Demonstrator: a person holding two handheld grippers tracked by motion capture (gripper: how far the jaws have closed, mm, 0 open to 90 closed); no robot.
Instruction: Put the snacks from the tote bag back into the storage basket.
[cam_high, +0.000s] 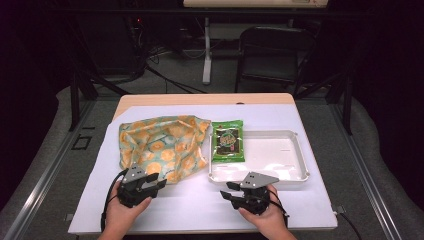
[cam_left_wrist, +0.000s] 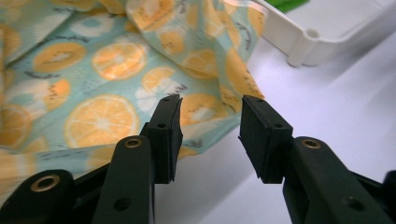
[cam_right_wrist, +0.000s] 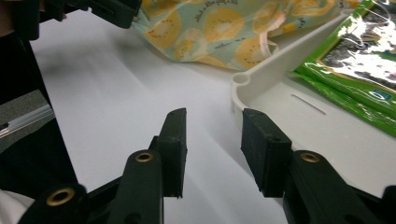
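A cloth bag printed with orange slices lies crumpled on the left half of the table. To its right a white tray holds a green snack packet at its left end. My left gripper hovers at the bag's near edge; in the left gripper view it is open, the cloth just beyond its tips. My right gripper sits off the tray's front left corner. It is open with nothing between its jaws, facing the tray's corner and the packet.
A white sheet covers the tabletop, bare along the front between the two hands. A dark folding chair and a table leg stand on the floor behind the table. Metal frame rails run along both sides.
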